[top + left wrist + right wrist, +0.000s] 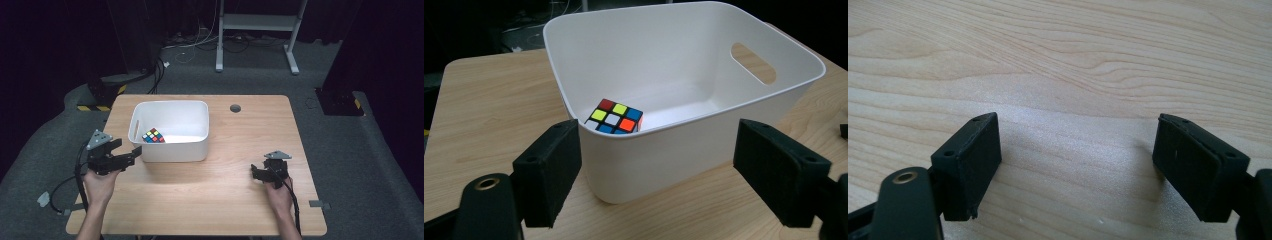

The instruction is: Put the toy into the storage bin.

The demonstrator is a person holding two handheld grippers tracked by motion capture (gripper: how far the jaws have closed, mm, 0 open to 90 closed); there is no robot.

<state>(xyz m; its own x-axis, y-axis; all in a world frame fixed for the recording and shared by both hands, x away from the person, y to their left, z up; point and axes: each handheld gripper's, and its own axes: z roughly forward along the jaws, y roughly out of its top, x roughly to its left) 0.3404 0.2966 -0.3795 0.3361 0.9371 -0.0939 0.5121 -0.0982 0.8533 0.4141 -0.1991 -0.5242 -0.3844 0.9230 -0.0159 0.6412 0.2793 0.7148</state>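
The multicoloured puzzle cube (pixel 615 117) lies inside the white plastic tub (pixel 674 150) on the light wooden bench (pixel 210 195); the left hand-held gripper (pixel 125 152), released, sits just beside the tub's corner; the right hand-held gripper (pixel 256 173), released, rests well apart over bare bench.

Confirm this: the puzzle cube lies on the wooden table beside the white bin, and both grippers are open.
Not quite. The puzzle cube lies inside the white bin, in a corner of it, as the left gripper view shows. Both grippers, left and right, are indeed open.
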